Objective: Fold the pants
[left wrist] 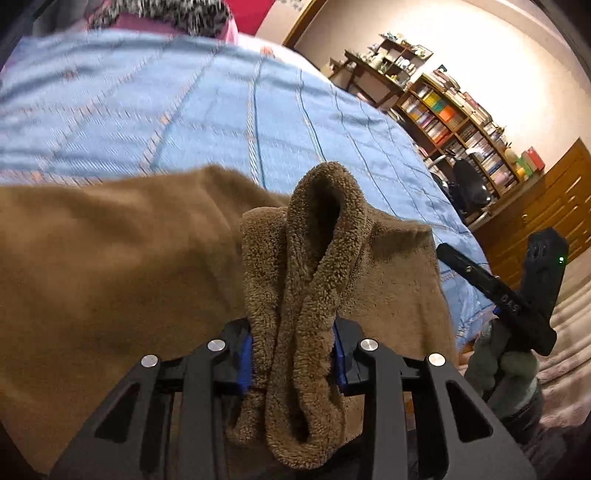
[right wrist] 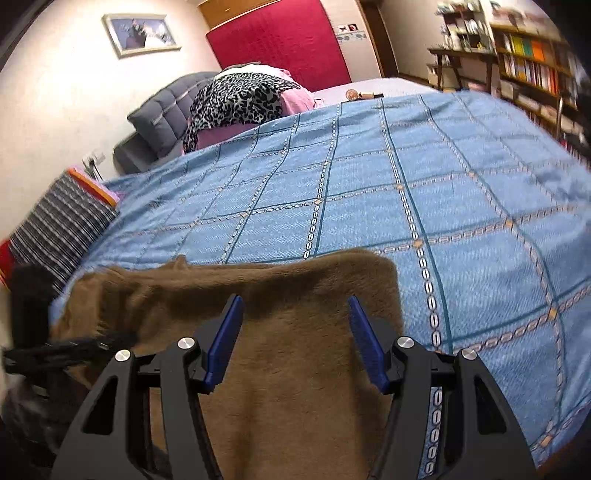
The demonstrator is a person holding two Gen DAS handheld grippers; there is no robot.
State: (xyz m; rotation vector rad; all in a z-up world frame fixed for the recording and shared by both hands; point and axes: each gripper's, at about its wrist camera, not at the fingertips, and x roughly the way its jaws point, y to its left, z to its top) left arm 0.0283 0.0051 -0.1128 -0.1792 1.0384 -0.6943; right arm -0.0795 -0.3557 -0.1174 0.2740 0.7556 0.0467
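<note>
Left gripper [left wrist: 293,354] clamps bunched brown pants [left wrist: 306,280]; right gripper [right wrist: 295,339] open, empty, above cloth. Fold underway, unfinished on bed [right wrist: 369,192].

pants [left wrist: 122,266]: 1, brown | grippers: 2, left gripper [left wrist: 293,354], right gripper [right wrist: 295,339] | blue checked bedspread [right wrist: 369,192]: 1 | leopard-print cloth [right wrist: 240,98]: 1 | framed picture [right wrist: 142,33]: 1 | bookshelves [left wrist: 454,118]: probably 2, blurred | grey gloved hand [left wrist: 513,369]: 1

blue bedspread [right wrist: 369,192], bookshelf [left wrist: 461,122], leopard-print cloth [right wrist: 236,99]
</note>
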